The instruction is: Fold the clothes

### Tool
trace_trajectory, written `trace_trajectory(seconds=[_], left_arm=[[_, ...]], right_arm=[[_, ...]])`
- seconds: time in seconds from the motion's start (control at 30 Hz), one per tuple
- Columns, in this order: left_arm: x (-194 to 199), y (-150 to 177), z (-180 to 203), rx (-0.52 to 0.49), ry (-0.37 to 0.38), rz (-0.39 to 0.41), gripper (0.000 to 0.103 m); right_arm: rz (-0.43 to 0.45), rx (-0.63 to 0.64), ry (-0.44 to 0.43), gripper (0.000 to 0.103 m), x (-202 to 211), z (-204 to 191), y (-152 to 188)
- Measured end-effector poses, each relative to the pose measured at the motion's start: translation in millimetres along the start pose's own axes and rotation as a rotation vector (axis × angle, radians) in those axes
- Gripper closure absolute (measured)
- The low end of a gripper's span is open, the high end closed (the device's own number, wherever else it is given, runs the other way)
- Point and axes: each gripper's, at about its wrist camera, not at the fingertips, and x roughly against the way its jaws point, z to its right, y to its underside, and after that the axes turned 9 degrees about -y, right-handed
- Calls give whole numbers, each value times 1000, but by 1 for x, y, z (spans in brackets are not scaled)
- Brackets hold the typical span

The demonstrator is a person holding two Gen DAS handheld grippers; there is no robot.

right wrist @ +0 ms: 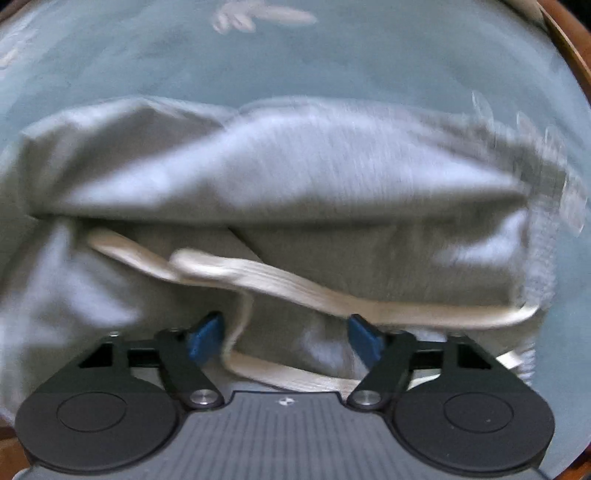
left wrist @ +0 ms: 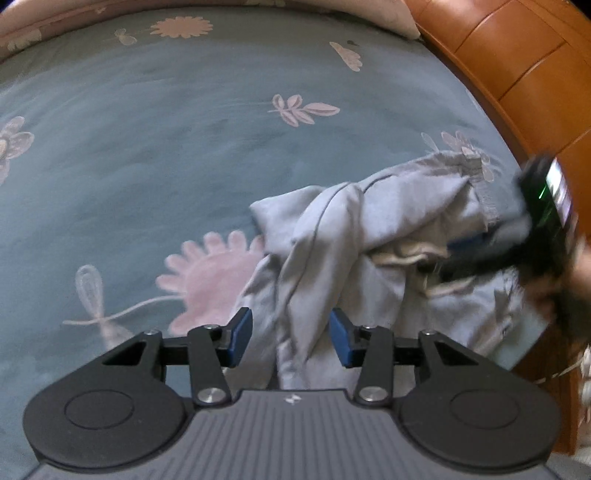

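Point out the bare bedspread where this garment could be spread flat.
Free: the blue-green floral bedspread left of and beyond the crumpled grey drawstring garment, up to the pink pillow edge. Crowded: the right side, where the garment bunches against the orange wooden bed frame, with both open tongs, left and right, over it.

Dim, soft indoor light; heavy motion blur, curved fisheye edges.
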Motion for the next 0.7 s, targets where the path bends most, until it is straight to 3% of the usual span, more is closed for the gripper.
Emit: trace_trajectory(seconds=[0.17,0.3,0.43,0.7], left_arm=[[26,12,-24,-53,46,10,59],[36,19,-46,-92,59,20,58],[36,29,-64,-136,34,32,57],[8,59,-79,-77,-20,33,57]], right_arm=[[98,245,-71,42,68,-58,-34],[89,473,-119,42,88,-120,-63],[-16,758,-139,44,65,-175,-72],[-271,1223,-165,44,-14,-222,-50]])
